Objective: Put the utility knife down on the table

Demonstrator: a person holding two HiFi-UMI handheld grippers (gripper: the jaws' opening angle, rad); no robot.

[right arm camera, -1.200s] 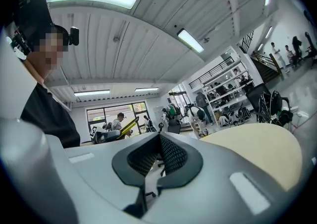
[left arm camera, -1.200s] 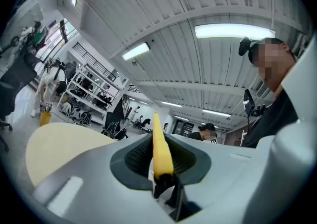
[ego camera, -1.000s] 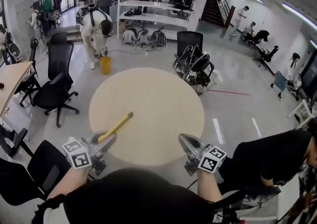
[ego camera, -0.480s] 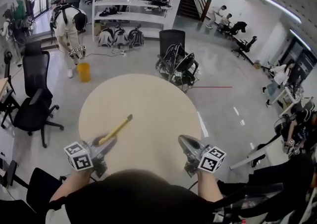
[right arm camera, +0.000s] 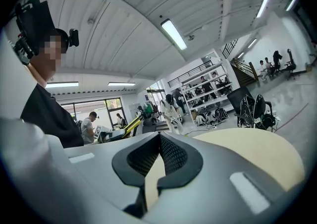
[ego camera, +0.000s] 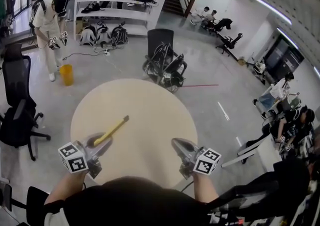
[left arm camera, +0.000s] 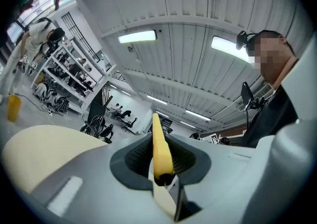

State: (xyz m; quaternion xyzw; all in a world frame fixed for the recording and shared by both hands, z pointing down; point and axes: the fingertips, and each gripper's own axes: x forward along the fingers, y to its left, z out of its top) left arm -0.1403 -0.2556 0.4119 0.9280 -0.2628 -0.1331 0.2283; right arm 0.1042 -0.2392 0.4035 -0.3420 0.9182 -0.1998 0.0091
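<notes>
Utility knife (ego camera: 112, 130) pinched in my left gripper (ego camera: 104, 141), over the near edge of the round table (ego camera: 150, 105).

The left gripper's jaws are nearly closed, clamped on the rear end of the yellow utility knife. The knife sticks out ahead of the jaws and slants toward the table's middle. In the left gripper view its body stands edge-up between the two dark pads. I cannot tell whether it touches the tabletop. My right gripper (ego camera: 176, 143) also sits at the table's near edge, further right, its jaws closed together on nothing.
</notes>
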